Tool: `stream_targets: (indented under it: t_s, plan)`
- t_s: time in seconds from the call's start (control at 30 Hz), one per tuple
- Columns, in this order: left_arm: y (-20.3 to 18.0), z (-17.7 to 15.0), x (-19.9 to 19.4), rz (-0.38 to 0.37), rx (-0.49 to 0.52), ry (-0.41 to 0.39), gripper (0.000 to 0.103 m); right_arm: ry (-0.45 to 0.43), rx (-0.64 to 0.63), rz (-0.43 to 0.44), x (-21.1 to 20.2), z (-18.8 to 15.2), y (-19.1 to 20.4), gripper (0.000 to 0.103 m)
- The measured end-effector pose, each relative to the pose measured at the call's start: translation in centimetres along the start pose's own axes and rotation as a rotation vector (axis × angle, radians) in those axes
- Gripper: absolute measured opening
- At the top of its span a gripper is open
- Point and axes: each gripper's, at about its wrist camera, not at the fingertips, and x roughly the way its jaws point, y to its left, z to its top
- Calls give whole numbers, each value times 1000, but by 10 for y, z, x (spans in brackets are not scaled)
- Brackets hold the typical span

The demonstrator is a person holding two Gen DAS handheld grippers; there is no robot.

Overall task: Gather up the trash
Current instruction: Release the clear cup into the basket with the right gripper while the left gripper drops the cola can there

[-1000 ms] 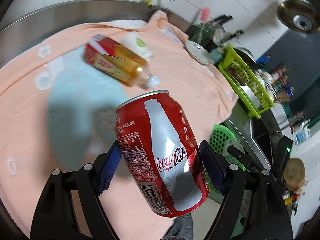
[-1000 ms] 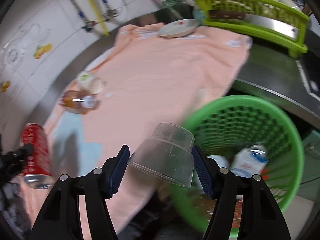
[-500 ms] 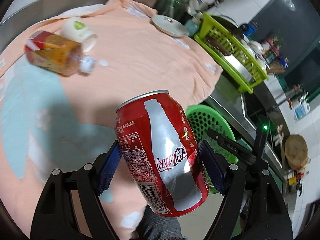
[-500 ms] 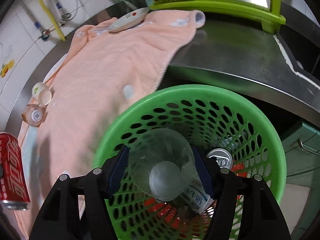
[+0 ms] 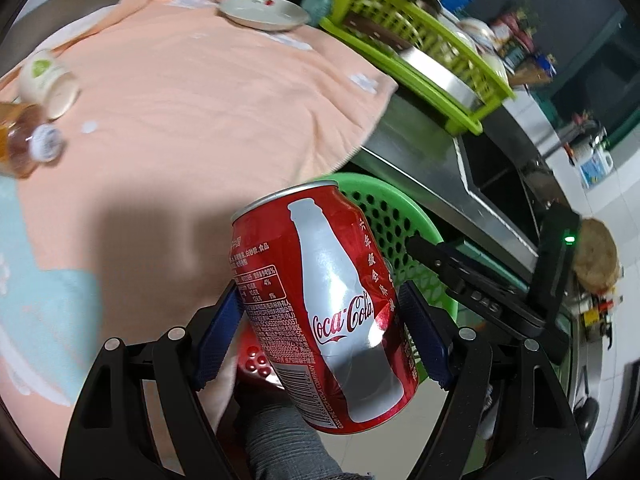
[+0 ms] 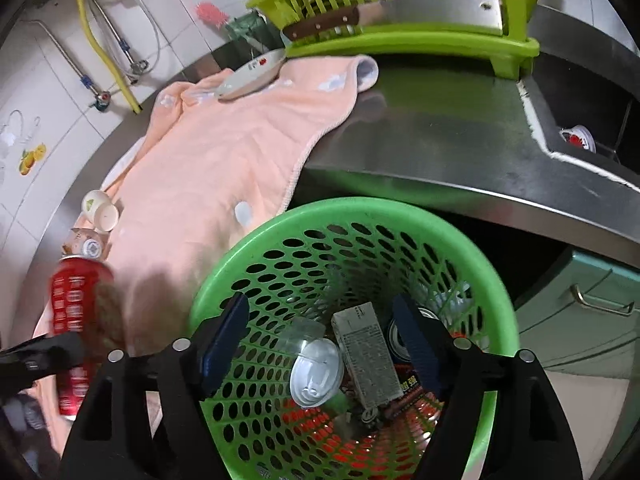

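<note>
My left gripper is shut on a red Coca-Cola can and holds it above the counter edge, near the green trash basket. The can also shows in the right wrist view. My right gripper is open and empty above the green basket. A clear plastic cup lies inside the basket beside a grey carton and other trash. A white paper cup and a tea bottle lie on the peach towel.
A white plate rests on the far end of the towel. A lime dish rack with a cleaver stands on the steel counter. A sink lies to the right, and a drawer front below.
My right gripper opened and the clear cup dropped into the basket. My left gripper carried the can right, toward the basket.
</note>
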Motion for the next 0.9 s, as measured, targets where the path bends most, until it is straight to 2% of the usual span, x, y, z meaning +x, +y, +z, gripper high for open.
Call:
stream_targets:
  t_s: [0.17,0.57,0.77,0.9]
  plan:
    - [-19,0,30,-12,33,38,77,-42,20,-19,-20,-2,-13,74]
    - [-51,-9,122,123,186,174,77,-62,78,-33,-36,-11,-56,75]
    - [-48,-12,154,203,202,231,78,-62,100,-21,-35,-14,-66,75]
    - [-52,-12,163,242,233,237,78,-59,102,-16,-33,-16,-68,75]
